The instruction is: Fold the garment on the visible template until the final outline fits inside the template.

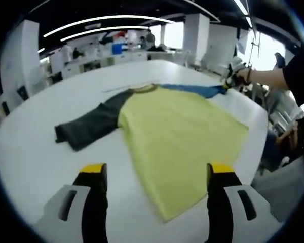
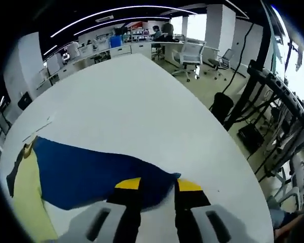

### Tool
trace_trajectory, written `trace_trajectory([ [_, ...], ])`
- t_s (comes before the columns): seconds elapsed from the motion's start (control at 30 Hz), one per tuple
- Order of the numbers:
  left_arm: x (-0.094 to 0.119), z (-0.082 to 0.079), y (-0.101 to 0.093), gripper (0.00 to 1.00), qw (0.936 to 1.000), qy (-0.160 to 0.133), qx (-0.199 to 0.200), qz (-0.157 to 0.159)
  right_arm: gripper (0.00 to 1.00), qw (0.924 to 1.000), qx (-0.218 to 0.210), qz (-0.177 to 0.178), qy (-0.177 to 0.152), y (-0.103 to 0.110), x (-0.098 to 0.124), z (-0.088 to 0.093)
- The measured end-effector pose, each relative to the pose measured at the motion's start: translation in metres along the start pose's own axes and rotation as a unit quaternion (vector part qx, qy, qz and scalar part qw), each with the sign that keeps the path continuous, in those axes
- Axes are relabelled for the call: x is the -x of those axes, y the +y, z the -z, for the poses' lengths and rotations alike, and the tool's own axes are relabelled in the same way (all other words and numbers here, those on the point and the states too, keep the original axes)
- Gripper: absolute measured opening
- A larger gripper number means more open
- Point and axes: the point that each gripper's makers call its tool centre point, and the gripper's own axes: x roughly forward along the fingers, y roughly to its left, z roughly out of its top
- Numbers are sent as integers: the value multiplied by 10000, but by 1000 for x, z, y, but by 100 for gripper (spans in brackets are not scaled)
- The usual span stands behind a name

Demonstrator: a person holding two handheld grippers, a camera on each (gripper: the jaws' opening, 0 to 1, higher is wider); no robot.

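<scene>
A large white table point(image 1: 35, 152) is taking up most of the left gripper view, sitting in a bright open-plan office with white pillars, long ceiling light strips, desks and people at the back. In the right gripper view, office chairs point(image 2: 192, 53) are standing on the floor beyond the table's edge, and a dark metal stand with cables is rising at the right. The garment point(image 1: 180, 134), a yellow shirt with one dark grey sleeve point(image 1: 91, 124) and one blue sleeve point(image 2: 91, 169), is lying flat and spread out on the table. The left gripper point(image 1: 157, 172) is hovering above the table near the shirt's hem, its yellow-tipped jaws standing wide apart with nothing between them. The right gripper point(image 2: 154, 186) is sitting at the blue sleeve's cuff, jaws narrow and pinching the fabric edge. No writing or label is legible anywhere.
</scene>
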Motion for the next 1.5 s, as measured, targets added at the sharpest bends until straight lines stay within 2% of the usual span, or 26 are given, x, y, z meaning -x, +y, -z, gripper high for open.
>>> trace_trajectory([
  [0.27, 0, -2, -1, 76, 10000, -25, -49, 23, 29, 9994, -340, 1, 102, 7, 11, 9],
  [0.47, 0, -1, -2, 75, 10000, -22, -37, 36, 28, 9975, -660, -86, 223, 18, 15, 19],
  [0.63, 1, -1, -1, 75, 10000, -19, -86, 19, 25, 9932, -1075, -271, 357, 28, 10, 26],
  [0.9, 3, -2, -1, 74, 9999, -41, -125, -8, 20, 9932, -1063, -297, 359, 33, 5, 28],
  [1.27, 3, -2, 3, 73, 9999, -34, -99, -60, 0, 9947, -930, -259, 360, 28, -2, 31],
  [1.5, 4, -4, 2, 72, 9999, -49, -108, -61, 0, 9965, -694, -346, 322, 25, -1, 27],
])
